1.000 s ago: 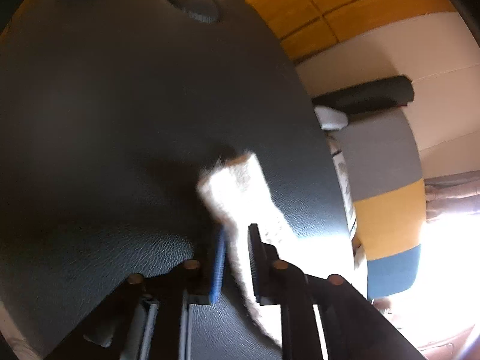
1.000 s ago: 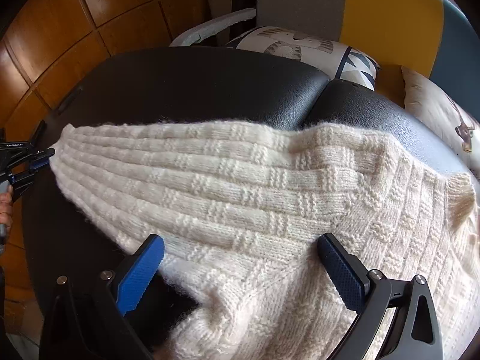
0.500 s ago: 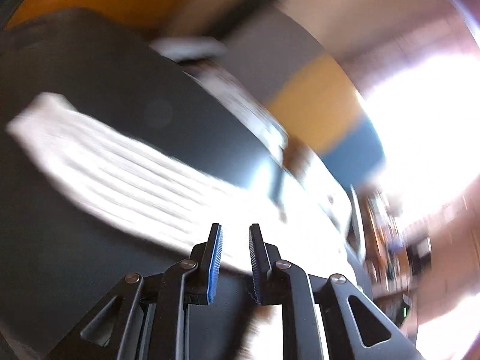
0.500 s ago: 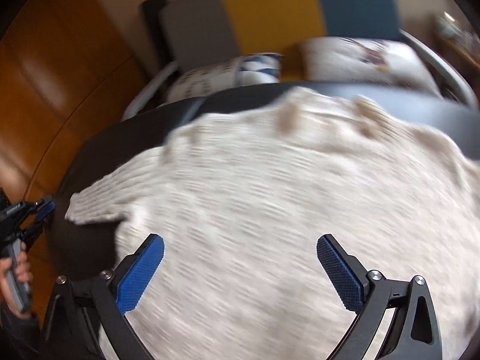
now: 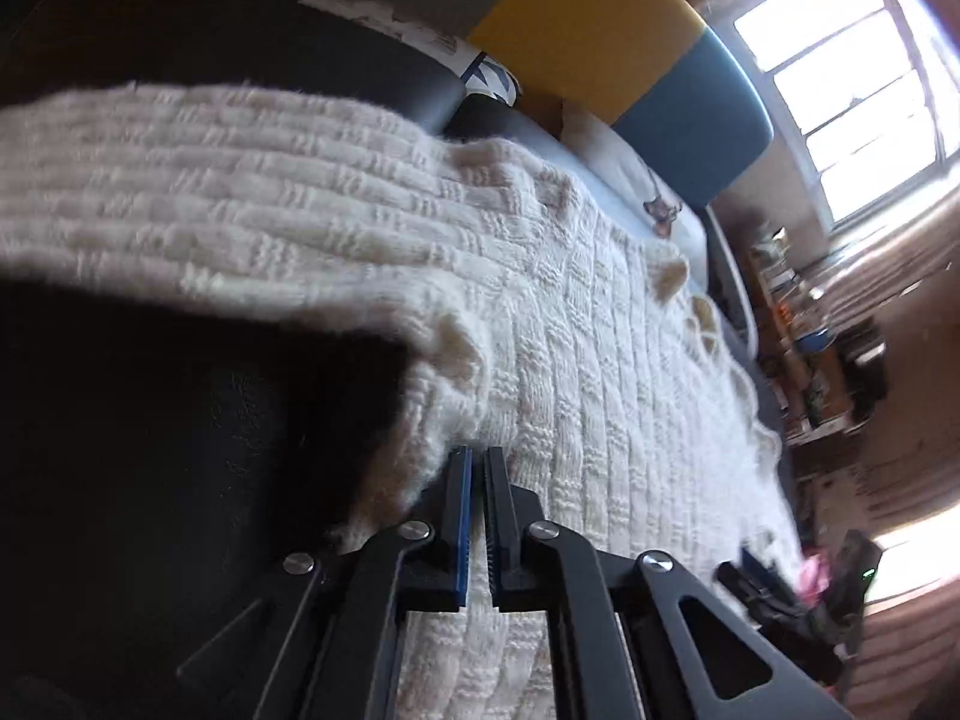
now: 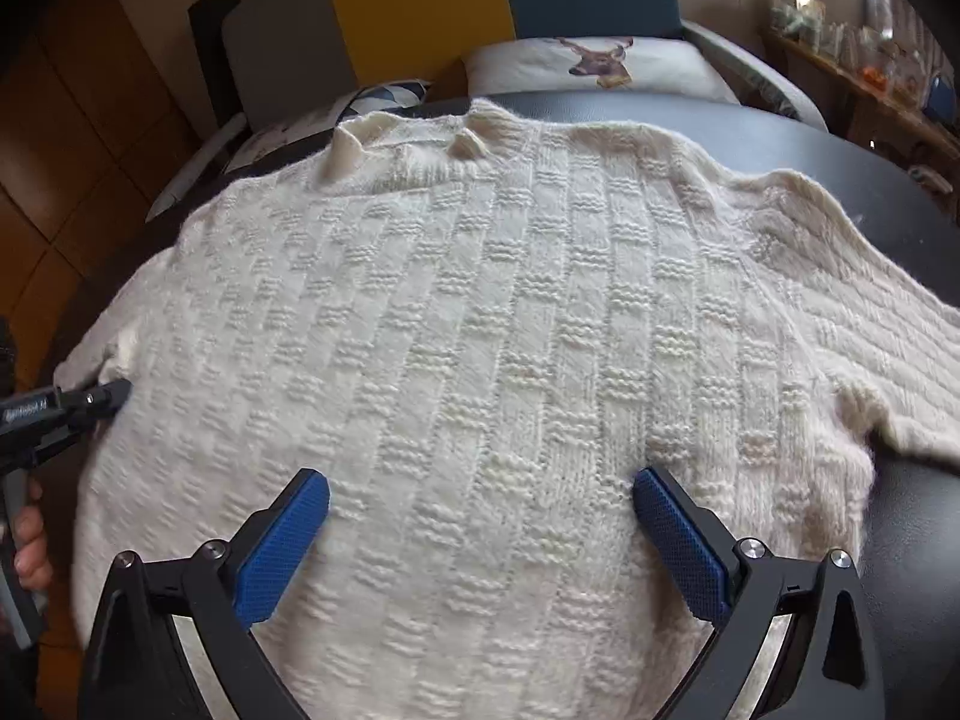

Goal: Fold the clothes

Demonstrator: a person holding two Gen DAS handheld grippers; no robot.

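Blue-padded left hand-held gripper (image 5: 478, 459), jaws just closed, against cream sweater (image 5: 600, 360).

Left gripper (image 6: 90, 399) lettering blurred; nothing legible.

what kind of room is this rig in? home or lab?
Looks like a home living room, not a lab. A cream knit sweater lies on a black leather surface; behind it sit a deer-print cushion and colour-block upholstered seating, with a cluttered shelf by a window.
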